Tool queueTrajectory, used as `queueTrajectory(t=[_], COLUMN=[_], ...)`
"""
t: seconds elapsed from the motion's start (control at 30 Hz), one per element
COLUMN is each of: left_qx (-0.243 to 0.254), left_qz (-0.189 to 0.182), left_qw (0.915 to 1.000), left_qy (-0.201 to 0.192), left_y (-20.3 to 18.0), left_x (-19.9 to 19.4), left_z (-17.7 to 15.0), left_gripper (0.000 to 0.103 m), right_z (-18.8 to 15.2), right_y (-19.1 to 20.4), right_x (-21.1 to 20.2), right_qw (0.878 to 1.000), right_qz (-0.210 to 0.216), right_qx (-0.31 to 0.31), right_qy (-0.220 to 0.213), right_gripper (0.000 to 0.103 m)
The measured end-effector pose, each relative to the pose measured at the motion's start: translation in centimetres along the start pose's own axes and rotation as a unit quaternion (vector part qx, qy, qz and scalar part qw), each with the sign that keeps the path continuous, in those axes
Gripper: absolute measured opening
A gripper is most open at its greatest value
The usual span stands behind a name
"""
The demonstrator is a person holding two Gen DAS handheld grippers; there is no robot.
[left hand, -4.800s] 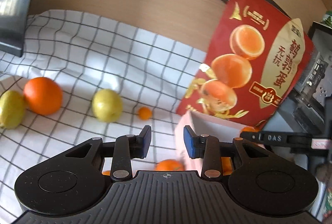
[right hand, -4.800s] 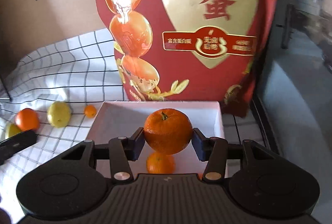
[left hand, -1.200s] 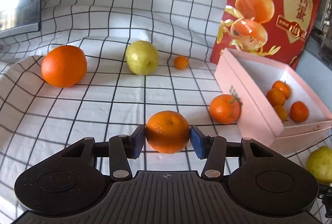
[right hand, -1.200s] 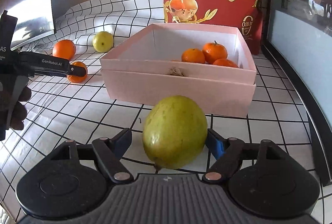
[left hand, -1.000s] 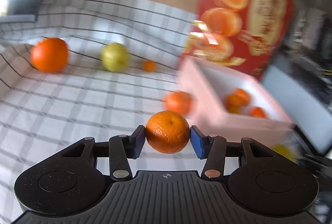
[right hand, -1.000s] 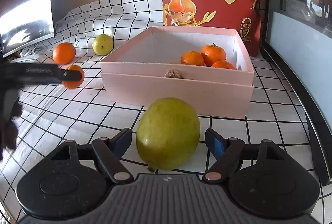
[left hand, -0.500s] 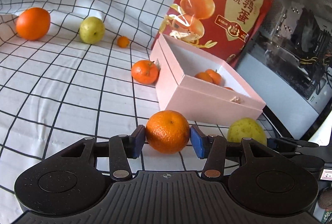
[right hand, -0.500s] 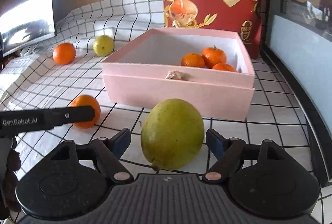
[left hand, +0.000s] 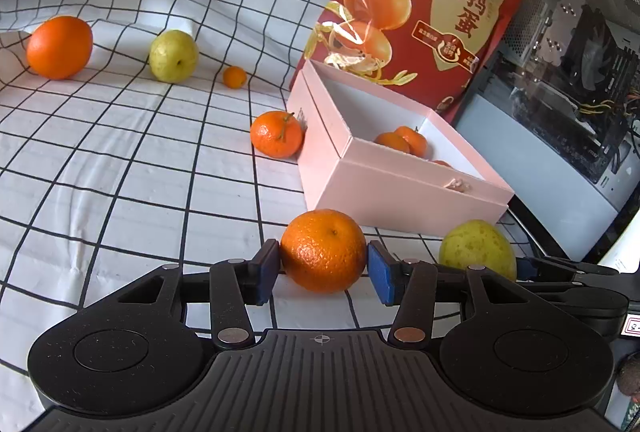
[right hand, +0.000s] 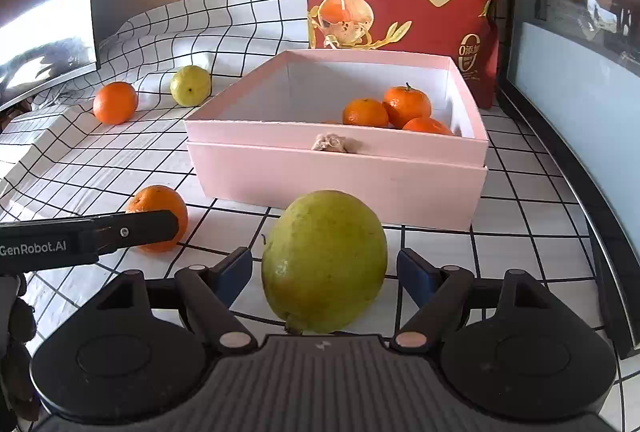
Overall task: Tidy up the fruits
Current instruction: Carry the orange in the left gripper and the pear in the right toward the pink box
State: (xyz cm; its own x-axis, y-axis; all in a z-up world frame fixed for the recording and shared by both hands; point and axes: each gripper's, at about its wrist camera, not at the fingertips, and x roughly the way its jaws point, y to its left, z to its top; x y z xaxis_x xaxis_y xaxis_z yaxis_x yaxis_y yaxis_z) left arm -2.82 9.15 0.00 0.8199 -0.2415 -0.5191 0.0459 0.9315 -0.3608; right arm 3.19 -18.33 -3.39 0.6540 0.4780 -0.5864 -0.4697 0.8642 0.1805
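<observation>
My left gripper is shut on an orange, held low over the checked cloth in front of the pink box; the same orange shows in the right wrist view. My right gripper is open around a green pear that rests on the cloth, with gaps on both sides; the pear also shows in the left wrist view. The pink box holds several tangerines.
A tangerine lies against the box's left wall. A big orange, a yellow-green pear and a tiny orange lie farther back. A red snack bag stands behind the box. A computer case is at right.
My left gripper lifted the orange, swung right and came down in front of the box beside the pear. My right gripper stays open around the pear.
</observation>
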Motion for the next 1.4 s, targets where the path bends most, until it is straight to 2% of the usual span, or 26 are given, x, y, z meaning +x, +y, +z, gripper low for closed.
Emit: queueTrajectory(t=[0.27, 0.4, 0.53, 0.67, 0.77, 0.8, 0.9, 1.07, 1.13, 1.23, 1.4], left_qx=[-0.002, 0.0, 0.012, 0.032, 0.033, 0.036, 0.043, 0.032, 0.035, 0.073, 0.123], left_qz=[-0.001, 0.001, 0.01, 0.018, 0.019, 0.021, 0.025, -0.016, -0.011, 0.012, 0.027], left_qw=[1.0, 1.0, 0.9999, 0.9993, 0.9993, 0.9991, 0.9987, 0.9994, 0.9993, 0.997, 0.9912], left_qy=[-0.001, -0.001, 0.0, 0.005, 0.004, 0.004, 0.002, -0.003, 0.004, 0.021, 0.041], left_y=[0.0, 0.0, -0.5, -1.2, -1.1, -1.2, -1.4, -0.9, -1.1, -2.1, -3.7], left_x=[0.0, 0.1, 0.3, 0.6, 0.6, 0.6, 0.5, -0.2, 0.1, 0.8, 0.5], left_z=[0.0, -0.1, -0.1, -0.2, -0.2, -0.2, -0.3, -0.5, -0.2, -0.1, -0.3], left_gripper=[0.053, 0.053, 0.053, 0.053, 0.053, 0.053, 0.053, 0.053, 0.053, 0.053, 0.053], right_z=[0.0, 0.2, 0.2, 0.3, 0.3, 0.3, 0.3, 0.3, 0.4, 0.4, 0.9], right_y=[-0.3, -0.4, -0.1, -0.3, -0.9, -1.1, -1.3, -1.0, -0.8, -1.4, -1.7], right_x=[-0.2, 0.3, 0.4, 0.5, 0.6, 0.5, 0.4, 0.4, 0.2, -0.4, 0.3], right_qw=[1.0, 1.0, 1.0, 1.0, 0.999, 0.998, 0.998, 0.998, 0.997, 0.997, 0.998], right_qz=[-0.005, 0.004, -0.002, 0.011, 0.038, 0.048, 0.056, 0.052, 0.057, 0.071, 0.057], right_qx=[0.011, 0.01, -0.002, -0.001, 0.011, 0.014, 0.019, 0.009, -0.006, -0.006, -0.018], right_qy=[-0.007, 0.011, 0.016, 0.022, 0.026, 0.029, 0.032, 0.037, 0.046, 0.035, 0.036], right_gripper=[0.08, 0.086, 0.086, 0.091, 0.103, 0.103, 0.103, 0.103, 0.102, 0.1, 0.088])
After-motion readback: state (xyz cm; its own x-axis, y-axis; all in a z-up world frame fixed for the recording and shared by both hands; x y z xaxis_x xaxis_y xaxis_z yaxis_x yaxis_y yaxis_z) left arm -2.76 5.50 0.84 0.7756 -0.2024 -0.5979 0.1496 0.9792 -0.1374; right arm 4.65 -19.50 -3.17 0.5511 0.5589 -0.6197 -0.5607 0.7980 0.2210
